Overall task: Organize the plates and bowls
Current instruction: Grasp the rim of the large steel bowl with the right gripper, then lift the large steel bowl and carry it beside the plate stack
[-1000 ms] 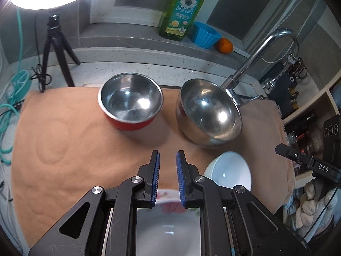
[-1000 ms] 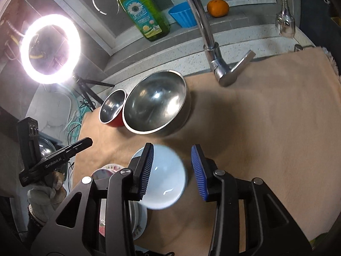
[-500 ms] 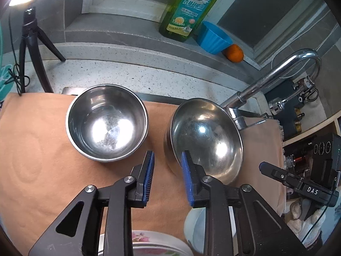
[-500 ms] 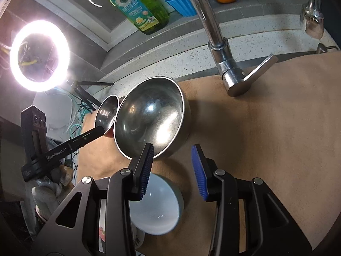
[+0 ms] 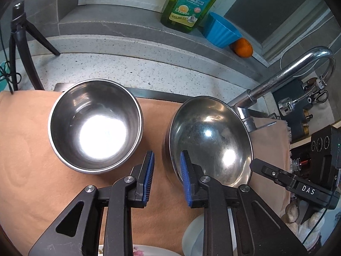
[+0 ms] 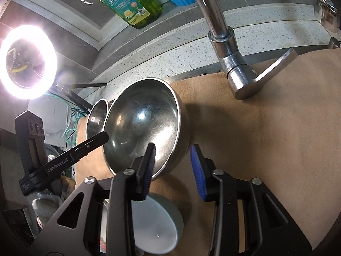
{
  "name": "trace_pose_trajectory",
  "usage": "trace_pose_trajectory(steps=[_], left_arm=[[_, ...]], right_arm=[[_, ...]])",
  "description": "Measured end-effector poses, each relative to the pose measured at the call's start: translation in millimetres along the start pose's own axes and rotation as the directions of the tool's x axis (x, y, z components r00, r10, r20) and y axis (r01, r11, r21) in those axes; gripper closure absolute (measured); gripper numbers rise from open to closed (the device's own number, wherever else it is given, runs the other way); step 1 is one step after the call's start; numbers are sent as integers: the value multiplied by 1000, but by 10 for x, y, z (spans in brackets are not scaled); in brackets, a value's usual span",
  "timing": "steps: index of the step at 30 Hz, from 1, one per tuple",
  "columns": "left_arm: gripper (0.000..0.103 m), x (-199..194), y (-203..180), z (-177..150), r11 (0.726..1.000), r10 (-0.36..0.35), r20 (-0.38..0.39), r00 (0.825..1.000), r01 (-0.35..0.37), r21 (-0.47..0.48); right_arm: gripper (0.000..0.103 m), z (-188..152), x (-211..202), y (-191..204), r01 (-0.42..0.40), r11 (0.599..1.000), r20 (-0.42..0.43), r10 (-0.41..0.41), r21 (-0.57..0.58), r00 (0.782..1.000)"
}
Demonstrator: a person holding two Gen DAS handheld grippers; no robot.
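**Both grippers brought onto the large steel bowl from opposite sides**

Left gripper [image 5: 165,168]: since a second ago it has travelled away from the floral-rimmed white plate [image 5: 147,252], which now shows only at the lower edge of its view, and up to the bowls; its jaws opened, then closed back slightly within the last half second; they now straddle the near-left rim of the wide, shallow stainless-steel bowl [image 5: 213,140], one blue pad inside the rim and one outside, with no visible pressure on the metal, so the jaws read as released. Right gripper [image 6: 173,161]: it has likewise left the small white ceramic bowl [image 6: 155,228], now below and behind its fingers, and its jaws have just been closing; one pad sits inside the steel bowl's near rim and the other outside its wall, a gap still showing, so nothing is clamped.

Outward from the left gripper: the deeper steel bowl with a red outer wall [image 5: 94,125] stands just to the left, apart from the wide bowl, both on the tan cloth [image 5: 25,149].

Judgement: a two-sided grasp of the wide bowl appears imminent, probably to nest or stack the bowls.
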State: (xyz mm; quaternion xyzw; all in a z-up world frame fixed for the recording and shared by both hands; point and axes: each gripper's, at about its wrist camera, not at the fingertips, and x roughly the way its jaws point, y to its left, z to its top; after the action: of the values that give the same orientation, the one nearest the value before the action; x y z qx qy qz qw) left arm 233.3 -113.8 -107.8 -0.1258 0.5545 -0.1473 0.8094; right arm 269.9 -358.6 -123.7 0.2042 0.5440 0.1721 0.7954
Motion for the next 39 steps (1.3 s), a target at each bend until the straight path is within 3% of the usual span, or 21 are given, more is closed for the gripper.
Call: trace_pose_trajectory(steps=[4,8,21,30,39], left_arm=[[82,36,3,17,1000,0,-4,1000,0,4],[90,90,-5,31,1000,-2,-14,1000,3,15],[92,79,-36,5,1000,-9,-11,1000,9,19],[92,-209,-65,-65,999,-35,34,999,34,38],[92,-578,75,-225,998,-46,77,996,42,49]], right_arm=[[78,45,55,-36,10,1000,-7,-10,24,1000],[86,70,108,-48,12,999,-15,-11,37,1000],[87,50,77,-5,17,1000,-8,-17,23,1000],[87,-37,-170,115,-29,999,19,29,-33,999],[87,-284,-385,476,-48,996,33,51,-73,998]])
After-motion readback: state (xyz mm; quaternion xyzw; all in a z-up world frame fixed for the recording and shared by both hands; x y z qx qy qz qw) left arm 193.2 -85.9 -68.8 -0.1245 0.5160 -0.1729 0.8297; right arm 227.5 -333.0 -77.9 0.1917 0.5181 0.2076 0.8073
